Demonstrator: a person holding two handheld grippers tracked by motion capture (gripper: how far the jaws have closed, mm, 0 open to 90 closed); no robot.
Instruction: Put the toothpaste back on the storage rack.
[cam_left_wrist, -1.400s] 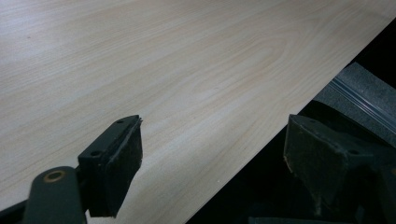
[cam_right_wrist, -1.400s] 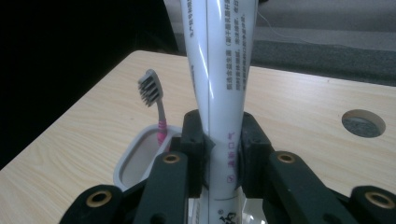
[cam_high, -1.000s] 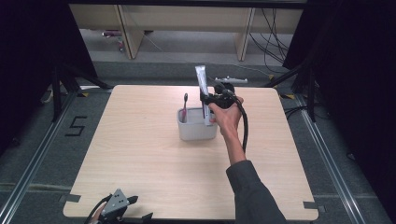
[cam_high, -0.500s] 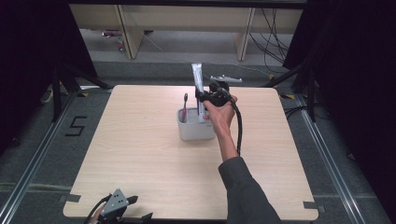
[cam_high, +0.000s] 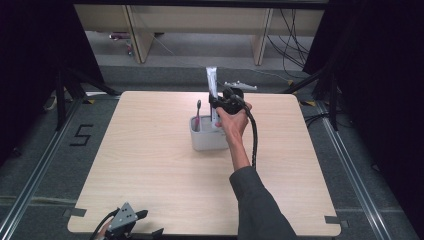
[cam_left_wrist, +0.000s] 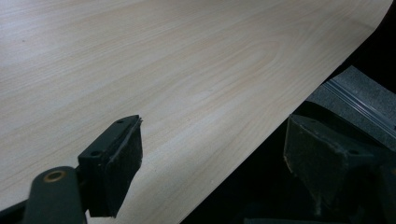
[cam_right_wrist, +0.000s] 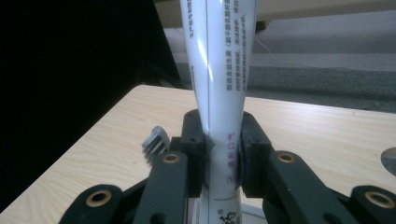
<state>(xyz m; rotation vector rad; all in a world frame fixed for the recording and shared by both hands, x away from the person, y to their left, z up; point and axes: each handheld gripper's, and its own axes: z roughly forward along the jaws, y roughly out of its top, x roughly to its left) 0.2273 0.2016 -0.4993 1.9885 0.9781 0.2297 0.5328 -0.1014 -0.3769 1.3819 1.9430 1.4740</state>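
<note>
Right gripper (cam_high: 216, 102) has shifted left over the grey bin (cam_high: 207, 145) near the table's far edge, jaws clamped on upright toothpaste tube (cam_right_wrist: 217, 93); tube may snag toothbrush (cam_high: 198, 114); left gripper (cam_high: 125, 220) idle, wide open.

Toothpaste tube (cam_right_wrist: 219, 93) top cut by upper edge in right gripper view; printed text too blurred to read. Toothbrush (cam_right_wrist: 155, 142) handle hidden behind right tool (cam_right_wrist: 222, 154). Left tool (cam_high: 125, 222) partly cut by bottom edge in high view.
</note>
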